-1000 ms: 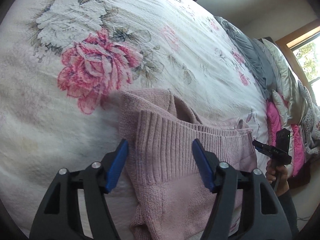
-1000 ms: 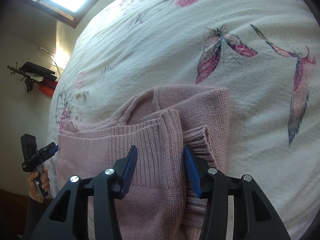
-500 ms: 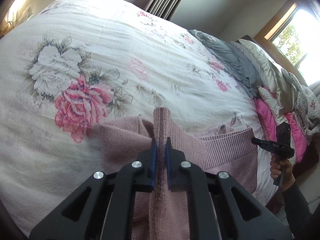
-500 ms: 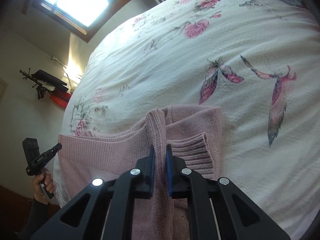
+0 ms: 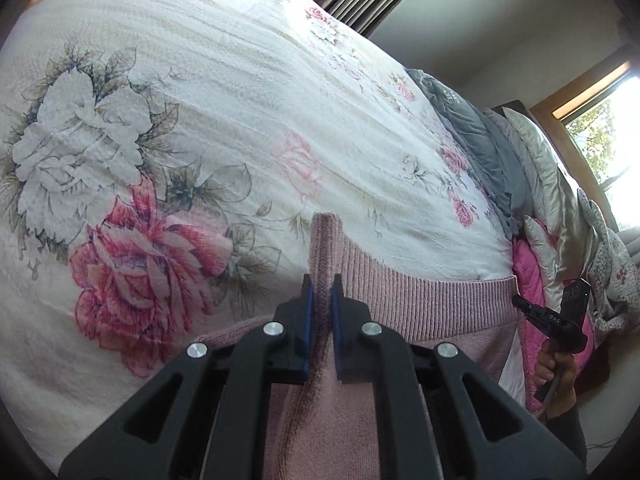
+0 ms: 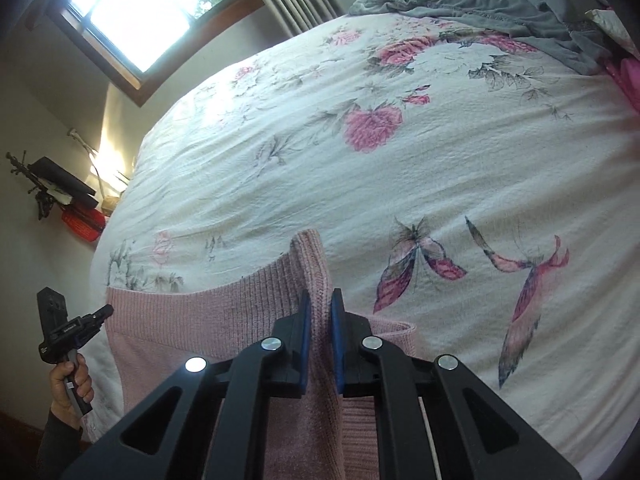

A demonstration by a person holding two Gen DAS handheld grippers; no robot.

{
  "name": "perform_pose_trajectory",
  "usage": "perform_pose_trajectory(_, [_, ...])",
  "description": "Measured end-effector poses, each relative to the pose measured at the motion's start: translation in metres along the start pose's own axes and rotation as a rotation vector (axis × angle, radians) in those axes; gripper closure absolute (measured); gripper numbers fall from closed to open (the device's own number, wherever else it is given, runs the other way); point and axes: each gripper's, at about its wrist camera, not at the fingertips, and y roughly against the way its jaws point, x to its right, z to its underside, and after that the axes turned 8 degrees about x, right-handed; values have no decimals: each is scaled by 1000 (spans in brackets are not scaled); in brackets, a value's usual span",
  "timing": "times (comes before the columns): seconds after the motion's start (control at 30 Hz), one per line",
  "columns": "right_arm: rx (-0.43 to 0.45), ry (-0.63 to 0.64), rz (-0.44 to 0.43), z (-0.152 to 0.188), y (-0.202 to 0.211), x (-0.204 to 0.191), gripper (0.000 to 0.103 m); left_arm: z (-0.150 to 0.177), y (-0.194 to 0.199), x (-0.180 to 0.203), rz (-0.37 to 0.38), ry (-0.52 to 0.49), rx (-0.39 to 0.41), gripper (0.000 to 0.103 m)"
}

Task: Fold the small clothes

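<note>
Small pale letters, seemingly "DAS", stand on the black handheld gripper [image 5: 554,318] at the right edge of the left wrist view. Faint print on the grey crumpled garment [image 5: 452,98] in the upper right is too blurred to read.

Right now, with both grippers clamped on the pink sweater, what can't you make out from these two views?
- Left wrist view: the pink sweater's lower part, cut off by the bottom edge and hidden behind the left gripper.
- Right wrist view: the sweater's sleeves and overall shape, hidden behind the right gripper and under its own folds.
- Both views: how many knit layers each gripper pinches, hidden between the pads.
- Right wrist view: the dark items on the wall shelf, too small.
</note>
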Motion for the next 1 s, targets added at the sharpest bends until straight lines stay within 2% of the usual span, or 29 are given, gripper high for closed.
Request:
perform_pose_trajectory(0.17, [-22,-5,60,-2,-33,2,94,-5,-31,-19,-10,46,-30,97])
perform_pose_trajectory(0.3, [-41,-26,89,2,-52,14,94,-8,-42,-21,3,34,-28,97])
perform_pose_trajectory(0.37, [-79,-40,70,7,-64,23,90,-8,-47,-26,-17,34,-36,96])
perform_pose_trajectory(0.4, [-84,-44,61,9,-65,26,84,-7,-49,-29,-23,39,-35,96])
perform_pose_trajectory(0.47, [-56,-68,40,15,-58,34,78,-6,-45,-35,-12,53,-14,96])
perform_pose_trajectory(0.53, [-43,-94,-8,23,-43,40,77,-4,-39,-37,7,52,10,96])
perform_pose_trajectory(0.67, [-9,-118,-80,51,-5,50,76,-1,-33,-29,-10,3,29,95])
perform_pose_trajectory(0.7, [-9,-128,-85,57,2,53,76,-1,-33,-28,-20,-2,27,91])
perform_pose_trajectory(0.77, [-10,-156,-104,73,14,57,76,-1,-26,-26,-32,19,52,74])
perform_pose_trajectory(0.83, [-21,-171,-136,87,21,58,76,1,-2,-23,-16,39,126,54])
perform_pose_trajectory(0.9, [-49,-153,-136,101,23,54,76,11,30,-14,21,30,190,51])
perform_pose_trajectory(0.93, [-65,-138,-127,106,22,52,76,20,43,-7,65,14,193,51])
perform_pose_trajectory(1.0, [-102,-112,-79,117,16,49,76,42,59,13,150,-46,140,50])
